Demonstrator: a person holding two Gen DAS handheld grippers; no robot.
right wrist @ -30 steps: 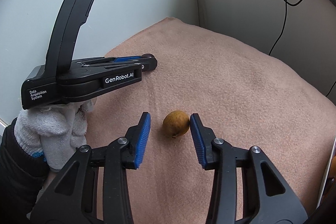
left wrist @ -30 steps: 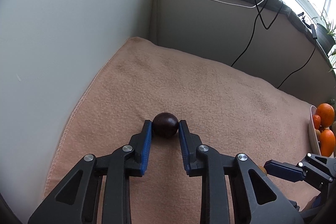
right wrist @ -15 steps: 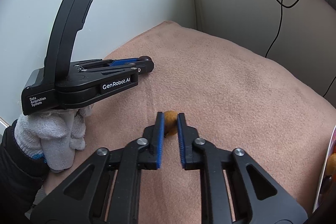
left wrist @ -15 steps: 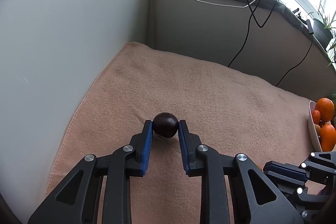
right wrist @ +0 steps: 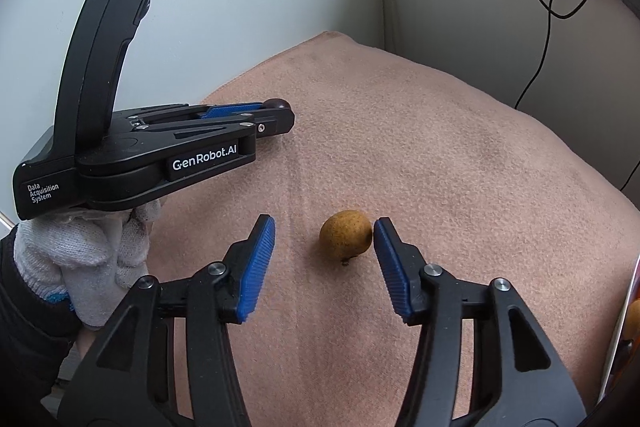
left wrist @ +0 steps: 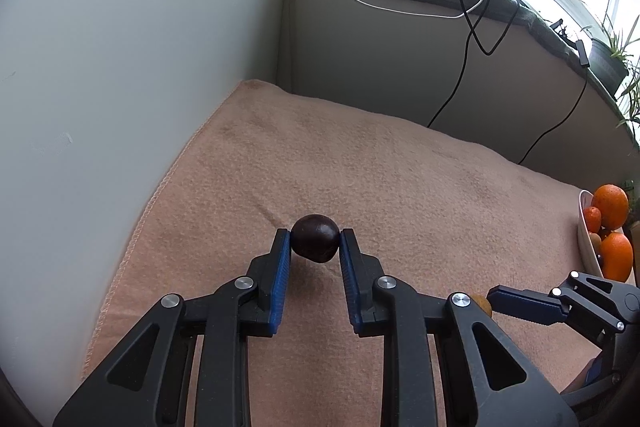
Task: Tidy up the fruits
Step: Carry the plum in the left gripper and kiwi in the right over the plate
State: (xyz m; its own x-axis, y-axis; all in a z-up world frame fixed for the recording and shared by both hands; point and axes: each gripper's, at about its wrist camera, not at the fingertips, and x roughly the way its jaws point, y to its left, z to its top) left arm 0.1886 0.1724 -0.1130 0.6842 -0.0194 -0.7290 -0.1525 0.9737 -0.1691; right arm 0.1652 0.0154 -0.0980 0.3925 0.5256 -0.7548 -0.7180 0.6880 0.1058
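My right gripper (right wrist: 324, 247) has just been opening; its jaws stand apart around the small round yellow-brown fruit (right wrist: 346, 233), lying loose on the peach fleece blanket (right wrist: 440, 147). At ten o'clock, my left gripper (left wrist: 315, 241) pinches the dark purple round plum (left wrist: 315, 238), ready, I judge, for the white fruit bowl (left wrist: 585, 227) beyond.

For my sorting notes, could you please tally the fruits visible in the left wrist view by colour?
Dark purple: 1, the plum
Yellow-brown: 1, mostly hidden fruit
Orange: 2, oranges
Red-orange: 1, small fruit
Total: 5, though the bowl is cut off.
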